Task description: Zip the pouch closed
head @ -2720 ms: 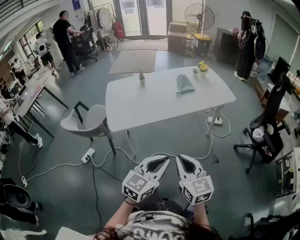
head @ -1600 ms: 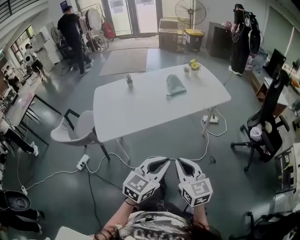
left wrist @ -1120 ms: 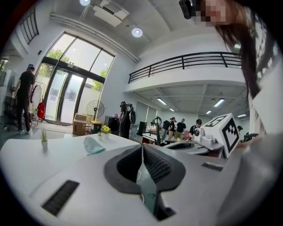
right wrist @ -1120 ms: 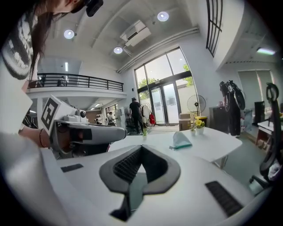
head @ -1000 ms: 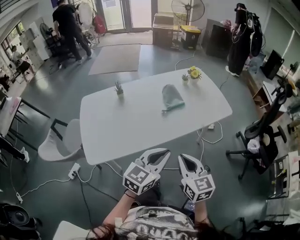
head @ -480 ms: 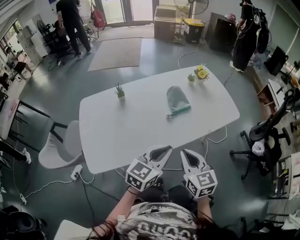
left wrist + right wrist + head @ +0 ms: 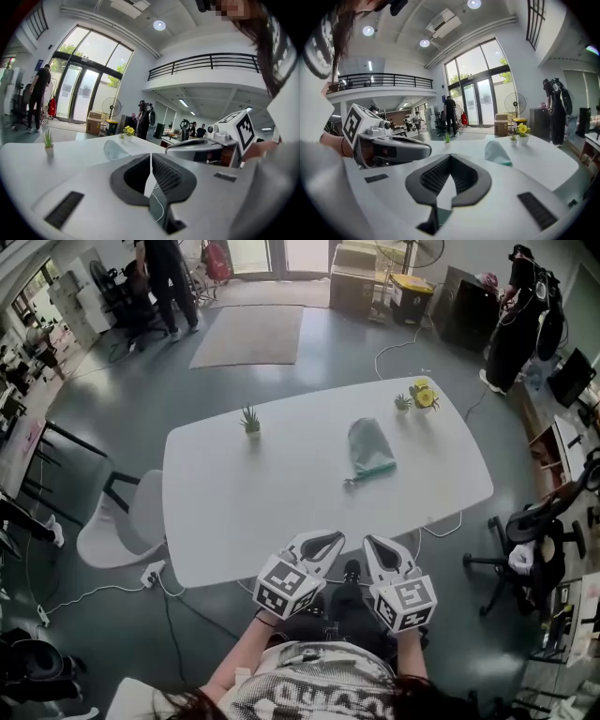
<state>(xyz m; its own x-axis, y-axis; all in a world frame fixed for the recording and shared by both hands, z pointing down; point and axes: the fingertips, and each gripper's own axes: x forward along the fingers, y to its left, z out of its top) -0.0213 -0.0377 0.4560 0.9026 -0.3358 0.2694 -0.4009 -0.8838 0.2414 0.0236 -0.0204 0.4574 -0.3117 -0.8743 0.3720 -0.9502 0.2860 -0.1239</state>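
Two white plastic tongs are held side by side, right at the near edge of a big white table with round corners. The left gripper has its jaws pressed together with nothing between them, and the right gripper is the same. Their inner pads are dark and ridged, and each one has a cube with black and white squares. The pouch lies flat on the far right part of the smooth table top, well apart from both grippers. It looks like soft, pale grey-green cloth, round at its far end, with a brighter teal strip along its near end. A tiny spiky plant stands to its far left, and yellow flowers to its far right.
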